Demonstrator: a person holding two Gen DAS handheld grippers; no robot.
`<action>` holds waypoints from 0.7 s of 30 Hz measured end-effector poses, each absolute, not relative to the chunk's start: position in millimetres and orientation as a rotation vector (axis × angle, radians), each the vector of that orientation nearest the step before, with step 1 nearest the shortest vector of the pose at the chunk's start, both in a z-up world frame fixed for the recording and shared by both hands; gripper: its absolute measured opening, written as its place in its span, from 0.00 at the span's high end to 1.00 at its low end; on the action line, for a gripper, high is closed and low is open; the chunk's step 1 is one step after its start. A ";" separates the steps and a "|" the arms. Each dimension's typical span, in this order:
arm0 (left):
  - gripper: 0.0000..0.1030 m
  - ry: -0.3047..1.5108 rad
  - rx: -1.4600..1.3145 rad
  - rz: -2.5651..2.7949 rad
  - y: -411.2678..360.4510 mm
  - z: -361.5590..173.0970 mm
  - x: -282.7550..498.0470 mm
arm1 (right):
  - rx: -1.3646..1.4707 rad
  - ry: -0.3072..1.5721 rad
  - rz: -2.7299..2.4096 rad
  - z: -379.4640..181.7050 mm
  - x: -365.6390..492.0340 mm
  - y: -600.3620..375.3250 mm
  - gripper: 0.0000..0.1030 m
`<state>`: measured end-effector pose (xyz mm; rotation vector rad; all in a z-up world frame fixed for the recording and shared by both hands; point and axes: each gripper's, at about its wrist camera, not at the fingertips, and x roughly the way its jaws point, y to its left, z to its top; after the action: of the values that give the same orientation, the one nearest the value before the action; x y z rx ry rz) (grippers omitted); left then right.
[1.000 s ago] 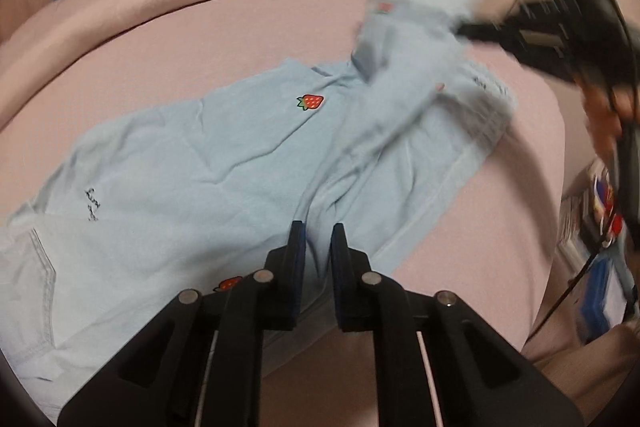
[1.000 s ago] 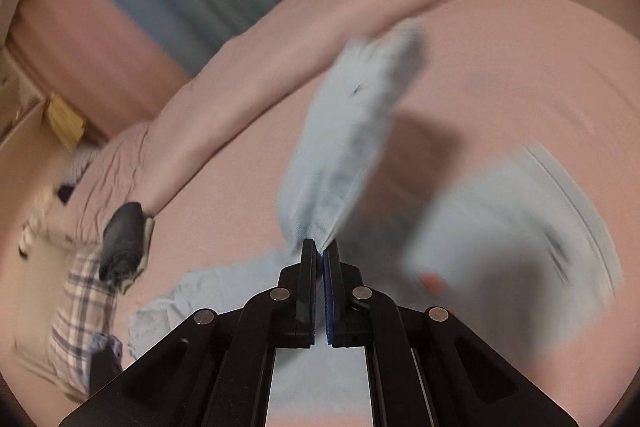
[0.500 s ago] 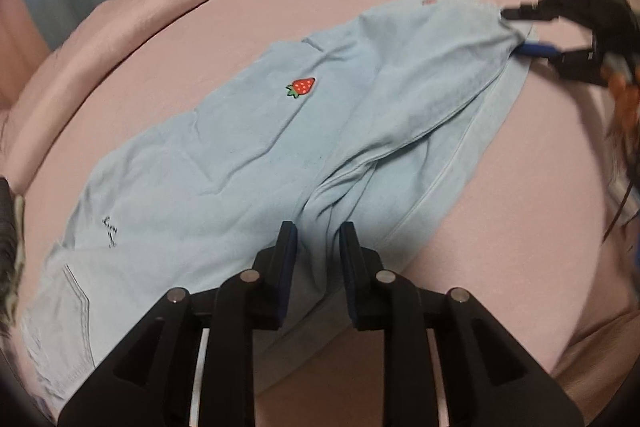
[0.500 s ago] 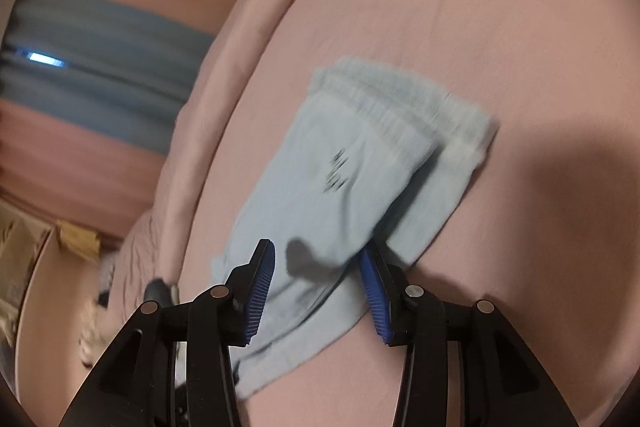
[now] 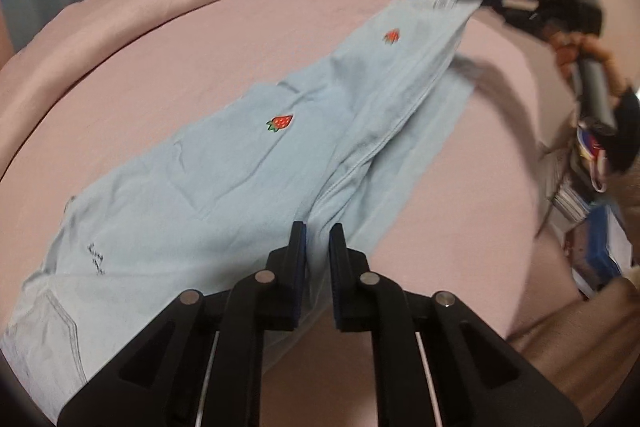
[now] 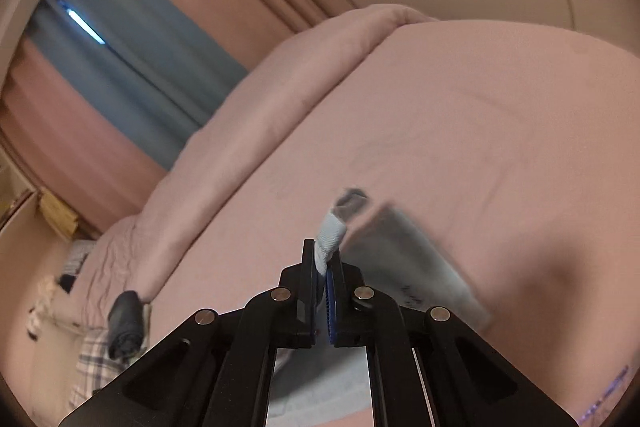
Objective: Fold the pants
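Both tongs have just been closing, and each now pinches cloth. The left tongs (image 5: pixel 318 259) are nearly pressed together on the pants (image 5: pixel 224 187) at the near edge, where the seam (image 5: pixel 384 143) runs in between the jaws. The right tongs (image 6: pixel 322 267) are clamped on a leg cuff (image 6: pixel 330 235), which stands up between the jaws. The pants lie slantwise on the pink bed (image 5: pixel 160 67), waist and pocket at the near left, legs running to the far right. Most of the cloth rests flat, the strawberry patch (image 5: pixel 281 122) facing up. At the far right the upper leg rises off the bed to the right tongs, casting a shadow on the sheet. Judgement: the left grip serves as an anchor, holding the crotch area so the garment does not slide, while the right grip draws the upper leg taut and straight over the lower one. The legs are only partly aligned; the lower leg shows beyond the seam on the right. Folding proper appears at an early stage. Risk: too hard a pull could drag the cloth from the near grip.
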<state>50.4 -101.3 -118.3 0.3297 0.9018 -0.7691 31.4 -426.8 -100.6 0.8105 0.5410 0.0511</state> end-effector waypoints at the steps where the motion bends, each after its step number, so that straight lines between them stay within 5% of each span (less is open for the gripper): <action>1: 0.90 0.907 0.341 -0.775 -101.8 -120.0 51.1 | 0.823 0.574 0.041 -109.0 32.3 -429.5 0.95; 6: 0.85 0.950 0.527 -0.730 -124.0 -148.1 47.9 | 0.849 0.799 -0.062 -186.7 45.2 -438.2 0.95; 9: 0.76 0.926 0.568 -0.720 -125.1 -146.0 40.7 | 0.928 0.747 -0.050 -194.0 40.8 -445.0 0.92; 11: 0.64 0.940 0.538 -0.731 -119.9 -138.5 35.9 | 0.905 0.742 -0.084 -183.5 38.8 -449.6 0.83; 12: 0.61 0.931 0.518 -0.743 -113.8 -132.6 32.8 | 0.870 0.725 -0.119 -173.6 36.5 -449.8 0.68; 14: 0.51 0.918 0.466 -0.769 -102.8 -122.9 29.8 | 0.771 0.660 -0.188 -147.9 29.9 -446.9 0.53; 19: 0.48 0.909 0.263 -0.747 -80.4 -104.8 39.7 | 0.549 0.677 -0.015 -110.3 51.4 -392.4 0.54; 21: 0.50 0.939 0.143 -0.704 -72.2 -106.8 54.1 | 0.502 0.715 0.151 -107.3 68.4 -352.4 0.66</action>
<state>54.1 -72.2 -106.8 0.1427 0.9386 -0.7043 68.4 -352.4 -107.3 0.5019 0.7155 0.1509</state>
